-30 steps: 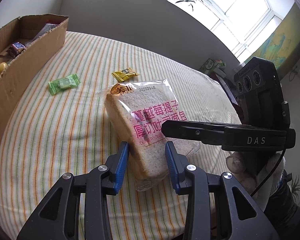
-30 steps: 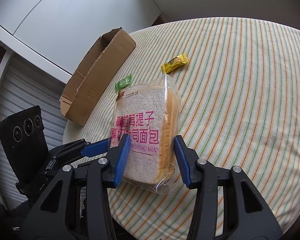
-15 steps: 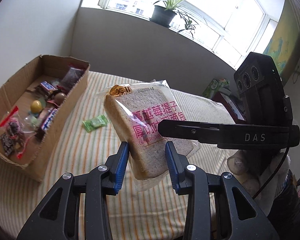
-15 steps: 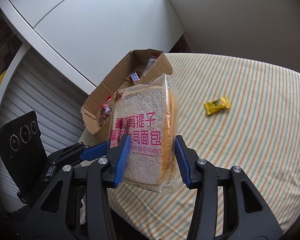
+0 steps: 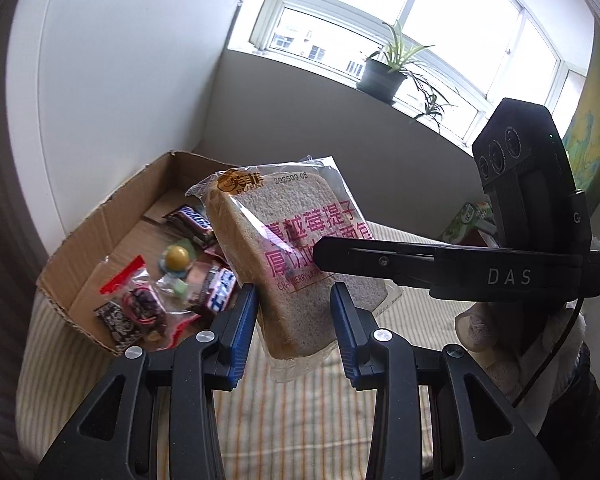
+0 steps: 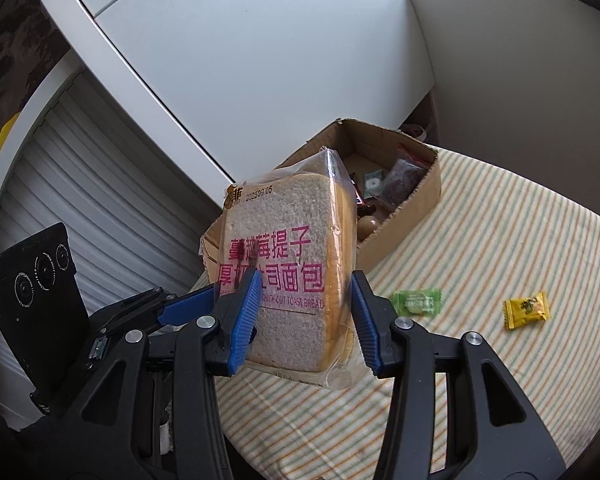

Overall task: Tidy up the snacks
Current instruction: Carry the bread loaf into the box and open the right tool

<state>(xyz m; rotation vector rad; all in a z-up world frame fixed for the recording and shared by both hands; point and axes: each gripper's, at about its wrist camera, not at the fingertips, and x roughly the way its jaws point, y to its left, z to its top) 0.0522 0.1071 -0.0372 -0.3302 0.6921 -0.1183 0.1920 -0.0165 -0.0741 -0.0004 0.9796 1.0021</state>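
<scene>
A bagged slice of toast bread [image 5: 296, 256] with pink print is held in the air by both grippers. My left gripper [image 5: 294, 312] is shut on its lower edge, and my right gripper [image 6: 304, 308] is shut on it from the other side [image 6: 284, 264]. The bread hangs above the near end of the open cardboard box [image 5: 88, 232], which holds chocolate bars, a red-topped bag and other snacks. The box also shows in the right wrist view [image 6: 416, 200]. A green candy [image 6: 417, 302] and a yellow candy [image 6: 527, 310] lie on the striped tablecloth [image 6: 500, 248].
The round table carries a striped cloth [image 5: 300, 408]. White walls stand behind the box. A potted plant [image 5: 384, 74] sits on the window sill. A green carton [image 5: 466, 216] stands beyond the table's far right edge.
Both grippers have lifted the bread off the table and carried it toward the box. The box's contents have come into view below the bread.
</scene>
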